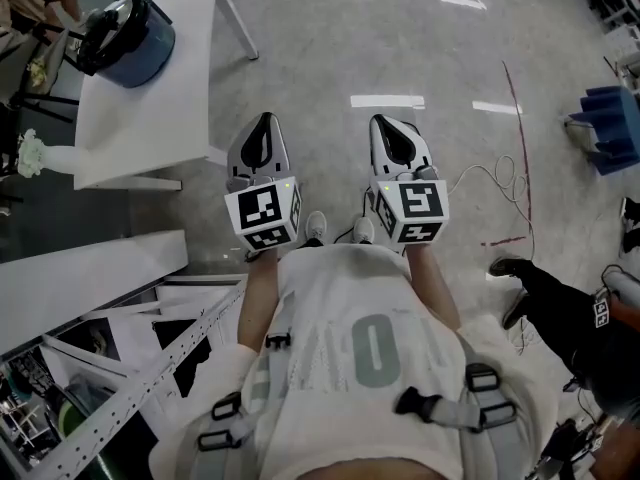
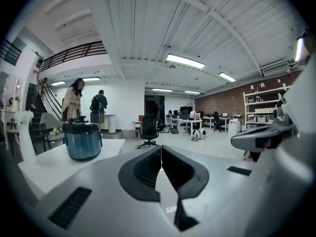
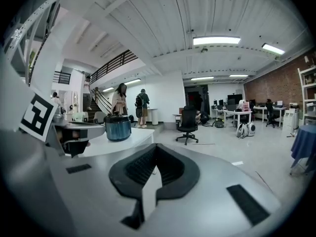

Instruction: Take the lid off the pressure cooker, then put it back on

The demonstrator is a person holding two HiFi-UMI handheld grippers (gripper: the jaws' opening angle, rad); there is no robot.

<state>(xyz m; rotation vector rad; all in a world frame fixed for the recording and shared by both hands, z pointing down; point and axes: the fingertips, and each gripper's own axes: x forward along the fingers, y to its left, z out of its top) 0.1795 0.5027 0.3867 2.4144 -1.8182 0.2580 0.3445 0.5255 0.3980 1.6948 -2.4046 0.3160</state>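
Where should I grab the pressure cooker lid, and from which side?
Probably the raised black knob atop the lid, coming from above: the pressure cooker stands upright on the white table, lid facing up. The knob's exact shape is too small to tell.

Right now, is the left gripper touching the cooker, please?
Apart. The head view shows the left gripper over the floor, the cooker away on the table.

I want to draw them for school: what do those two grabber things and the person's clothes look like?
Both the left gripper and right gripper are smooth, rounded silver-grey shells with black ribbed fingers. Each carries a white cube printed with black square markers. The person wears a pale top with grey buckled straps.
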